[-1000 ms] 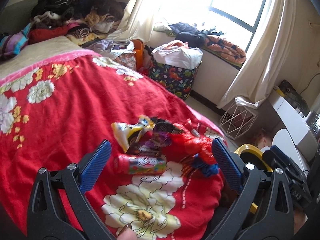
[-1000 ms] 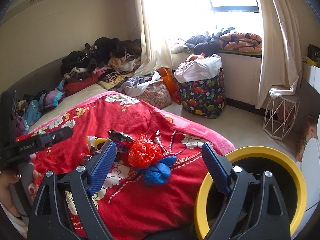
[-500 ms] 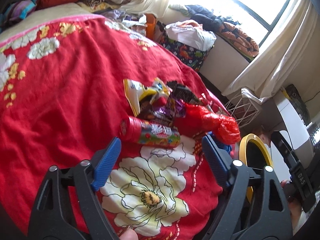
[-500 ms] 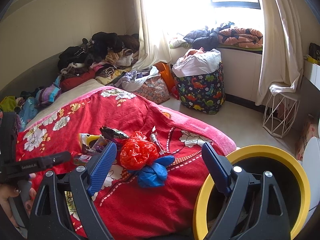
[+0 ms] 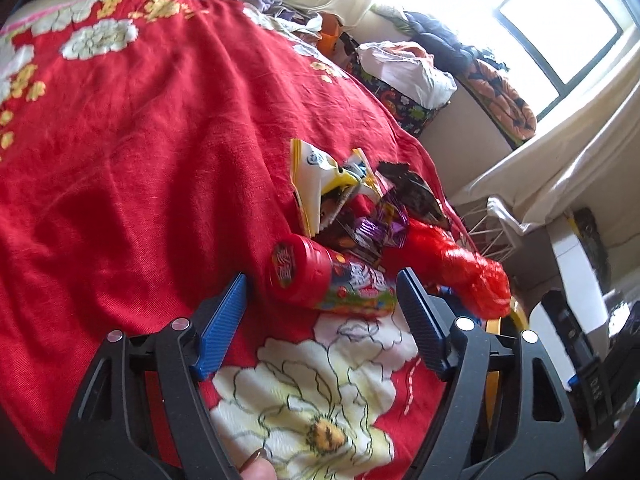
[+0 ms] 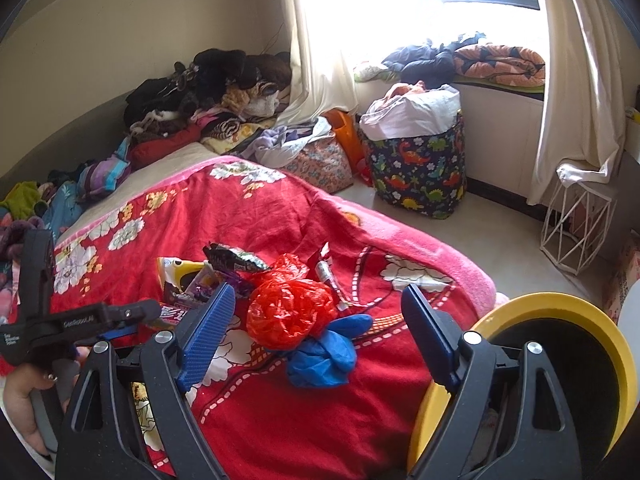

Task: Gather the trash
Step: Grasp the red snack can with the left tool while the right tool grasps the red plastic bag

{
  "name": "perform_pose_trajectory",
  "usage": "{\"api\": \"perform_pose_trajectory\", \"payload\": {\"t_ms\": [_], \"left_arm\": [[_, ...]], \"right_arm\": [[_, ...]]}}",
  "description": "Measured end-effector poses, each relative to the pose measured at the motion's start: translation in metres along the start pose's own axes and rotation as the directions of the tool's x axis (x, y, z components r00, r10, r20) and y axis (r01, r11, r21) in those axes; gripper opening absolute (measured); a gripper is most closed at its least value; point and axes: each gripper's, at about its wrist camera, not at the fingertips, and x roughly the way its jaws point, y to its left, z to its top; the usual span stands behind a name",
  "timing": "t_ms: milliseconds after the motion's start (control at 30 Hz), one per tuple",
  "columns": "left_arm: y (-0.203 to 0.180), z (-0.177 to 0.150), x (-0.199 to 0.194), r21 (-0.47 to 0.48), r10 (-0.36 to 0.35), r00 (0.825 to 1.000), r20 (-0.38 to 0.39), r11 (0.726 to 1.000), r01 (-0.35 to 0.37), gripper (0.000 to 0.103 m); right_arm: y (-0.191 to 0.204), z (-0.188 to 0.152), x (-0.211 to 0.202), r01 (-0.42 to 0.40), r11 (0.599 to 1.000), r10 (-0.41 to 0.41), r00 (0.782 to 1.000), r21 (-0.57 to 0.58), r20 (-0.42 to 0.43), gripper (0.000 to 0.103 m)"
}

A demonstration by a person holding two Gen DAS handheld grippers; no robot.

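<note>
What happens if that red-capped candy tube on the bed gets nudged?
The candy tube lies on its side, so it may roll. It looks rigid, unlike the crumpled red bag, so the open left gripper could probably clamp it.

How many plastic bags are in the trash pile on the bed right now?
2: a red plastic bag mid-pile and a blue plastic bag touching its near side. Wrappers may hide more.

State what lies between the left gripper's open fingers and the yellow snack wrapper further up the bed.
In the left wrist view, a red-capped candy tube lies on its side between the left gripper and the yellow snack wrapper.
</note>
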Motion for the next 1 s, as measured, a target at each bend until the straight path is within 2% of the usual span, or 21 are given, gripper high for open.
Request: {"api": "perform_pose_trajectory", "payload": {"t_ms": [200,300,333,400,467,567,800,1000], "left_arm": [[0.005,0.005,0.009,-0.032,-0.032,0.999,0.005,0.999,0.032,0.063],[0.005,0.006,0.012,-0.036,-0.031,1.000,0.006,0.999,0.031,0.057],[0.006,0.007,0.012,-0.035,-0.030,1.000,0.007,0.999,0.031,0.054],[0.006,0.007,0.012,-0.031,-0.025,1.000,0.006,0.999,0.025,0.047],[0.006,0.006,0.010,-0.027,-0.020,1.000,0.007,0.999,0.020,0.041],[0.006,0.008,0.008,-0.025,-0.029,1.000,0.009,0.999,0.029,0.036],[-0.004,0.005,-0.007,0.024,-0.044,0.999,0.014,0.999,0.044,0.033],[-0.018,0.001,-0.022,0.094,-0.047,0.998,0.028,0.995,0.044,0.031]], "right_arm": [[0.011,0.001,0.020,-0.028,0.999,0.027,0.999,-0.026,-0.045,0.078],[0.016,-0.001,0.033,-0.025,0.999,0.022,0.997,-0.042,-0.075,0.075],[0.016,-0.002,0.036,-0.021,0.999,0.017,0.996,-0.044,-0.085,0.071],[0.016,-0.003,0.044,-0.016,0.999,0.012,0.994,-0.038,-0.107,0.055],[0.016,-0.003,0.048,-0.036,0.999,0.032,0.992,-0.027,-0.123,0.027],[0.021,-0.004,0.041,-0.068,0.997,0.064,0.992,-0.039,-0.105,0.016],[0.026,-0.002,0.006,-0.121,0.992,0.121,0.992,-0.020,-0.031,0.013],[0.021,-0.004,-0.019,-0.113,0.994,0.113,0.994,-0.005,0.000,0.013]]}}
